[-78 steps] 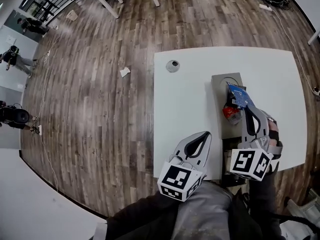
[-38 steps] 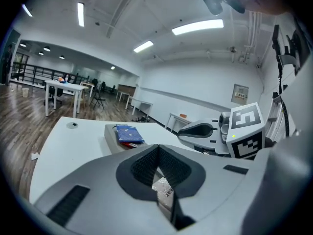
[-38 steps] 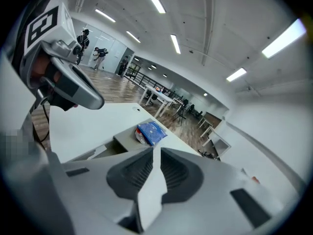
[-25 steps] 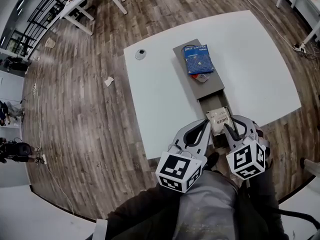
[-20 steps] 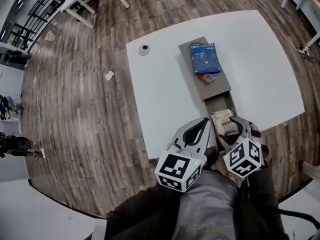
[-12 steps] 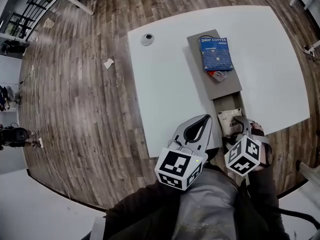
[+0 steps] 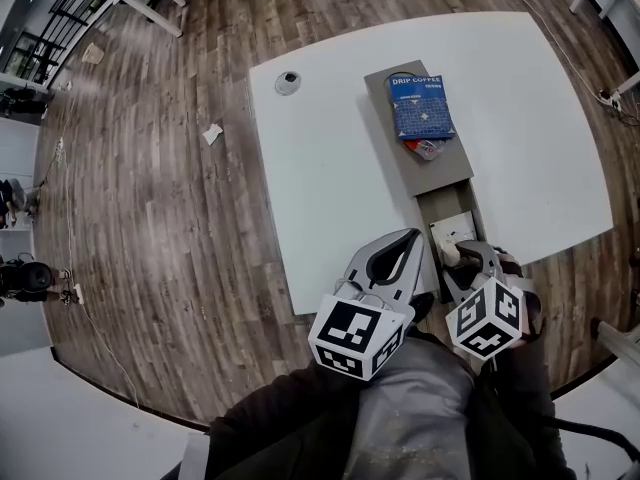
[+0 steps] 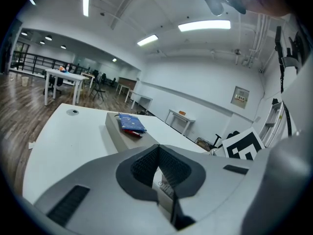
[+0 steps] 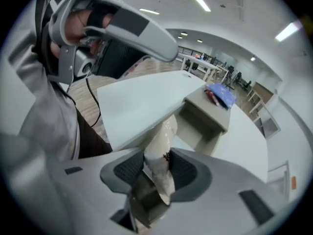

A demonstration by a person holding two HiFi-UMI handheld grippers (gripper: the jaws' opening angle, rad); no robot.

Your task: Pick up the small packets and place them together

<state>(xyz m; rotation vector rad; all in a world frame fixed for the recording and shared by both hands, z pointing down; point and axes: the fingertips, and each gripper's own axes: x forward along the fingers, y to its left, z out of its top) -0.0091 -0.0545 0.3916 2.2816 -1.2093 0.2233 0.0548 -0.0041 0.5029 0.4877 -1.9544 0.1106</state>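
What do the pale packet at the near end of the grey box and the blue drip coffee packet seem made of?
Pale packet: likely thin plastic or laminate film, glossy; it catches light and bends softly. Blue drip coffee packet: probably printed film or coated paper; flat, crisp-edged, finish unclear.

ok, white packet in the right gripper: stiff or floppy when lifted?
Probably floppy: the white packet bends and creases in the right gripper, whose jaws have just been closing on it. Likely light: it looks like a thin pouch, standing up out of the drawer. Its glossy film may slip in a shallow pinch.
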